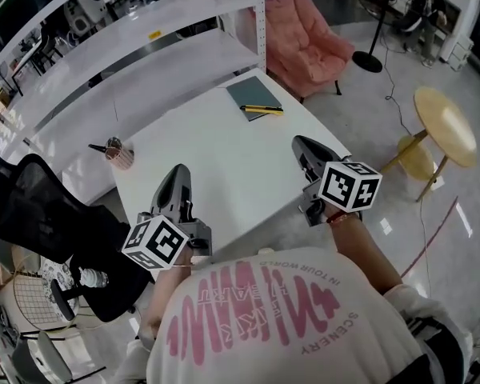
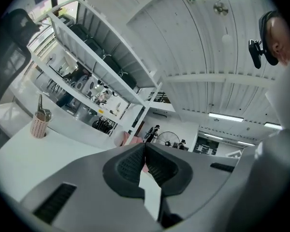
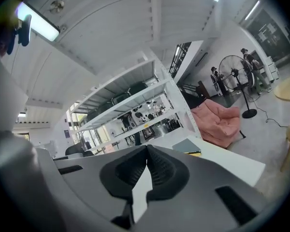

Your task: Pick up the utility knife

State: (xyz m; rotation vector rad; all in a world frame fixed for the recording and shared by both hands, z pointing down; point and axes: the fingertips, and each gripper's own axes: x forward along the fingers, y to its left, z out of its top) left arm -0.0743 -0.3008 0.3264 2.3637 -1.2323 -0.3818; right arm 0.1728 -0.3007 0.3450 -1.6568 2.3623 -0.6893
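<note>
Grey left gripper point(image 1: 178, 174): fingers point(image 2: 128, 167) closed, empty | right gripper point(image 1: 304, 144): fingers point(image 3: 165, 170) closed, empty

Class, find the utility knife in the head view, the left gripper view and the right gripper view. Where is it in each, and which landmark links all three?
Head view: knife at upper centre, lying on the dark pad at the table's far end.
Left gripper view: not in it.
Right gripper view: a yellow sliver right of centre, at the pad's edge.
Shared landmark: the pink armchair.
</note>
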